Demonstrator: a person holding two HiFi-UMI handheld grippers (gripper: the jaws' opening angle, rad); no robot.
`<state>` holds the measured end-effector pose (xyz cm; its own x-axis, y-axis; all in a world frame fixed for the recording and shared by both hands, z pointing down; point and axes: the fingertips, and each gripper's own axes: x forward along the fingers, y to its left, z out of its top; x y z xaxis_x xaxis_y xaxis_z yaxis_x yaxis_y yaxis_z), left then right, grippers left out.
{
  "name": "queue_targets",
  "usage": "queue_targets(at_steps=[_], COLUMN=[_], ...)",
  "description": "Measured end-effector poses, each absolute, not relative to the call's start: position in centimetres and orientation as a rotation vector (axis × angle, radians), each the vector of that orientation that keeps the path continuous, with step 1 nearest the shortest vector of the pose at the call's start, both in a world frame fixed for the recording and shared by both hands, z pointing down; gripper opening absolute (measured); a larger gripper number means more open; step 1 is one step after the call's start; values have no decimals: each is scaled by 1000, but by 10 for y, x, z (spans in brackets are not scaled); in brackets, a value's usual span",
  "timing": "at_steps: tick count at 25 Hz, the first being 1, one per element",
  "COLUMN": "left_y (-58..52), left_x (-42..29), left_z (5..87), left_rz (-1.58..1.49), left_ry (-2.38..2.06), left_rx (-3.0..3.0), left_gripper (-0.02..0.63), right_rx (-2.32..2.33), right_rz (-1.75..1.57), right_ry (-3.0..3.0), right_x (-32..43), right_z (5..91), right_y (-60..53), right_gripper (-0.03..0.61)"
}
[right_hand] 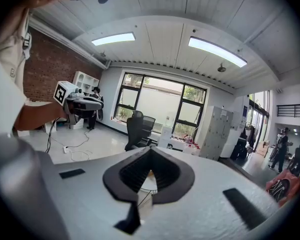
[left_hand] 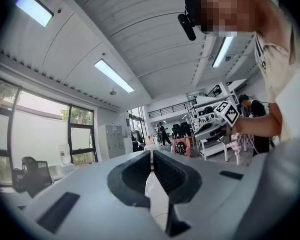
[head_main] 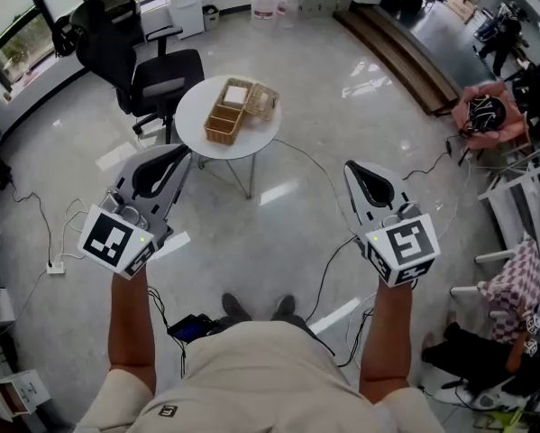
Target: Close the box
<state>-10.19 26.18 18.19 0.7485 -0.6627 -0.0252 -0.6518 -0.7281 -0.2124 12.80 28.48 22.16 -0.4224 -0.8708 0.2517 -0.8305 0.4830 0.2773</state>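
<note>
The left gripper (head_main: 181, 153) is being held level in front of the body, its jaws pressed together at the tips with nothing between them. Past its dark pads (left_hand: 134, 175), only bare floor is being shown in the left gripper view. It is probably being carried idle because nothing is within reach.

Ahead, between the two tools and well apart from both, the box (head_main: 226, 115) is being borne by a round white table (head_main: 197, 126). Its lid (head_main: 263, 101) is being shown thrown open to the right, so the closing is judged not yet begun. An office chair (head_main: 141, 61) is being seen just beyond the table.

The right gripper (head_main: 352, 170) is being tilted slightly downward, its jaws likewise shut on nothing. An approach to the table is judged to be needed first.
</note>
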Motion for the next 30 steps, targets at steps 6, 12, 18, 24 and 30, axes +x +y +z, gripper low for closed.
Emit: queue_targets(at_steps=[6,12,18,24,30], left_y=[255,245,213,162,117], left_x=[-119,-123,-112,-88,-54], left_z=[182,184,190,192,191], left_rz=[-64,-55,-93,-141,-166], left_ry=[1016,1019,1068,1127,1209], left_rx=[-2747,-2752,-2742,-2718,-2690], left_gripper=[20,20,20,20,20], right_rx=[1455,1456,1415,1359,1290], right_rz=[-165,-164,-155,-134,-147], right_ry=[-2388,-2403,-2429,-2476,-2514], right_x=[100,89,98,117,144], right_z=[218,221,228,236,239], right_y=[277,262,222,160,106], right_gripper=[-9,-9,-8,-8,-8])
